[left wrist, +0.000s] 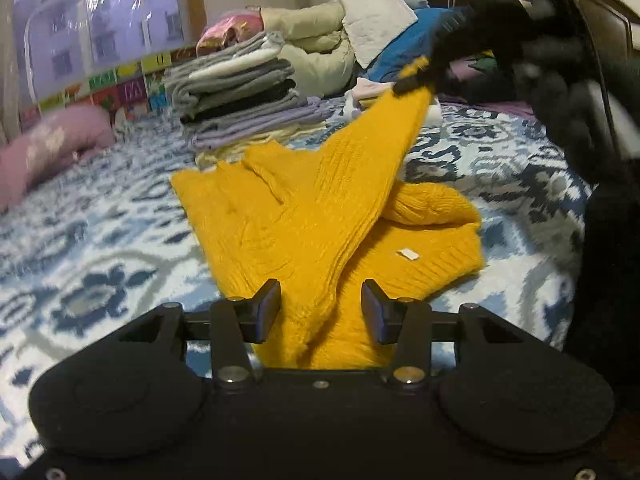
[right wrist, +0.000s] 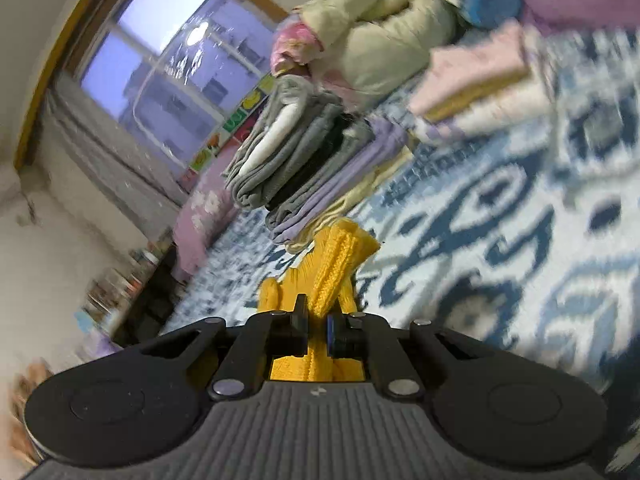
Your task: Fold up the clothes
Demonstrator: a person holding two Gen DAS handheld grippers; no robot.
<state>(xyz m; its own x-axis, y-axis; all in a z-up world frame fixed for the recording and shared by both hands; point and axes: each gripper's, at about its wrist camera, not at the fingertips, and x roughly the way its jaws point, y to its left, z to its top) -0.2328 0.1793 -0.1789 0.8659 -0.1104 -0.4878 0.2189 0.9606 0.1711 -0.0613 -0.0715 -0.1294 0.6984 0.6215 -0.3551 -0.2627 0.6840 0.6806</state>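
Note:
A yellow knit sweater lies partly folded on the blue-and-white patterned bedspread. My left gripper hovers over the sweater's near edge. Its jaws stand open, with knit fabric beneath and between them and the pads not pressing on it. One yellow sleeve is pulled up and to the right, its cuff pinched by my right gripper, held by a dark-gloved hand. In the right wrist view, my right gripper is shut on the yellow sleeve, which bunches out ahead of the fingers.
A tall stack of folded grey, black and lilac clothes sits behind the sweater. A heap of unfolded jackets and a small pale folded pile lie further back. A pink pillow rests by the window on the left.

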